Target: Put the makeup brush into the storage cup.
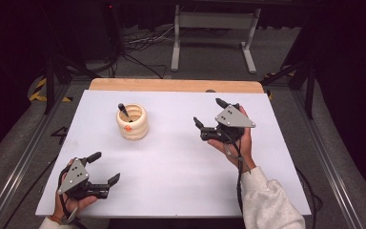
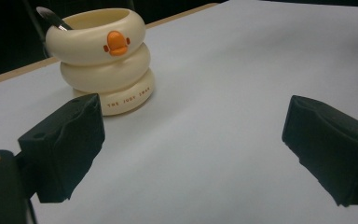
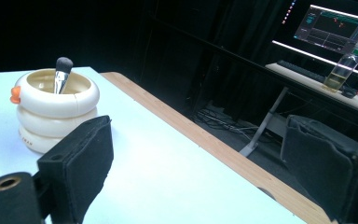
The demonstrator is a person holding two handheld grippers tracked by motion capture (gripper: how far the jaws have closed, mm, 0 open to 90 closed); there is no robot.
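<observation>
Resting wide open and empty near the table's front-left corner, the left gripper (image 1: 104, 168) faces the cream duck-faced holder (image 1: 132, 122), makeup brush (image 1: 124, 111) already standing inside. The right gripper (image 1: 210, 113), likewise gaping and empty, hovers well apart; little seems left.

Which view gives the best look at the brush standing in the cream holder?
The right gripper view: the brush stands clear above the holder, showing its dark tip and silvery ferrule. The high view shows it small, leaning inside the holder. The left gripper view catches just its dark end at the holder's rim.
</observation>
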